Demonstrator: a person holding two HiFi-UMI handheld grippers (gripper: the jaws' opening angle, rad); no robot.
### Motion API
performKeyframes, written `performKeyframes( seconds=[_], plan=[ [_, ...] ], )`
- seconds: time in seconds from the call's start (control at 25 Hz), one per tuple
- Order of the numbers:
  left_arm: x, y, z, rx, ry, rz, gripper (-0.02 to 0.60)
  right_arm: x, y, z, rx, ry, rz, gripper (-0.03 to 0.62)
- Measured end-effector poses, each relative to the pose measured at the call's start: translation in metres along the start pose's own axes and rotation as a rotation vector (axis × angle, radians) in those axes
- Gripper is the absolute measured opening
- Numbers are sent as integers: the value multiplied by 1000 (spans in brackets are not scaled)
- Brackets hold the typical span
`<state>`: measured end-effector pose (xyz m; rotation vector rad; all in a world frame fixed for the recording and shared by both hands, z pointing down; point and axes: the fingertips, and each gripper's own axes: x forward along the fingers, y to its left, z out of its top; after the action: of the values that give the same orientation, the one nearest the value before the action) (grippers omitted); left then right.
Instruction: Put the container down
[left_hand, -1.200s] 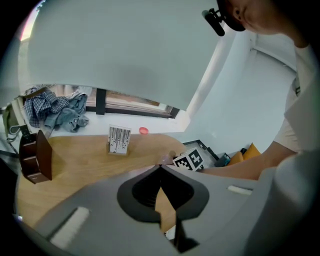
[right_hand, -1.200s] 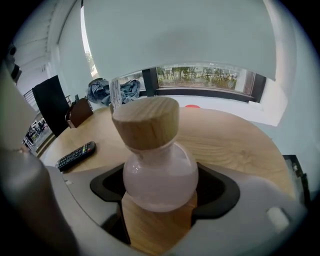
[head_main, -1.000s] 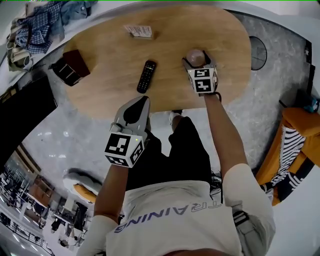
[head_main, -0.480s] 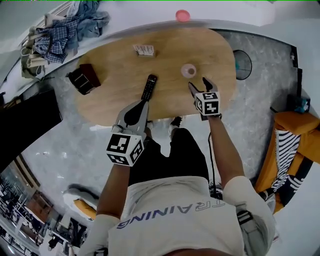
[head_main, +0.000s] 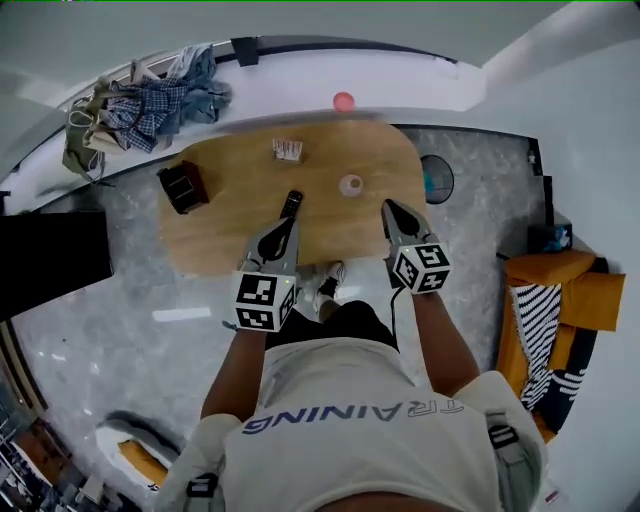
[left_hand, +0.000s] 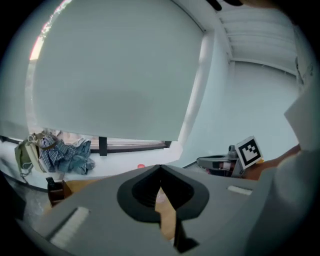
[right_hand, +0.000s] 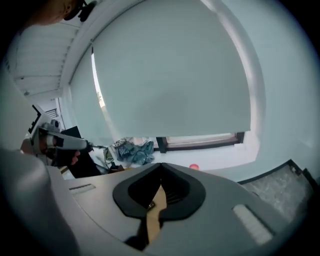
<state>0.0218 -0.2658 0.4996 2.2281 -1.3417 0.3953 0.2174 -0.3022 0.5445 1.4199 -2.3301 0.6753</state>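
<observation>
Right gripper (right_hand: 161, 167): fingers clenched together on nothing. Left gripper (left_hand: 160, 169): the same. Both point away from the person over the near edge of the table (head_main: 230, 235). The container (head_main: 350, 185) stands on the table, farther than the right gripper and apart from it. Its contents are too small to tell.

Oval wooden table (head_main: 240, 215) on grey stone floor (head_main: 120, 300), beside a white sill (head_main: 400, 95) bearing heaped clothes (head_main: 150, 105) under a pale drawn blind (left_hand: 115, 70); orange seat (head_main: 580, 295) at right.
</observation>
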Motion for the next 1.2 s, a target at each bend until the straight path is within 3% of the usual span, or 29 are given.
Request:
performKeyframes(
  seconds=[0.24,0.56,0.8,1.2],
  plan=[
    [-30,-35,59,35,-119,-55,1,-69,25,78,-82,-115,-49,12],
    [-67,-67,124,124,-210,-70,1,-142,61,185,-143,-330,-11,12],
    [-88,-80,162,155,-291,-88,0,-166,71,211,-159,-409,-19,11],
    [-93,-85,170,169,-312,-99,0,-168,76,214,-200,-403,-8,12]
  ],
)
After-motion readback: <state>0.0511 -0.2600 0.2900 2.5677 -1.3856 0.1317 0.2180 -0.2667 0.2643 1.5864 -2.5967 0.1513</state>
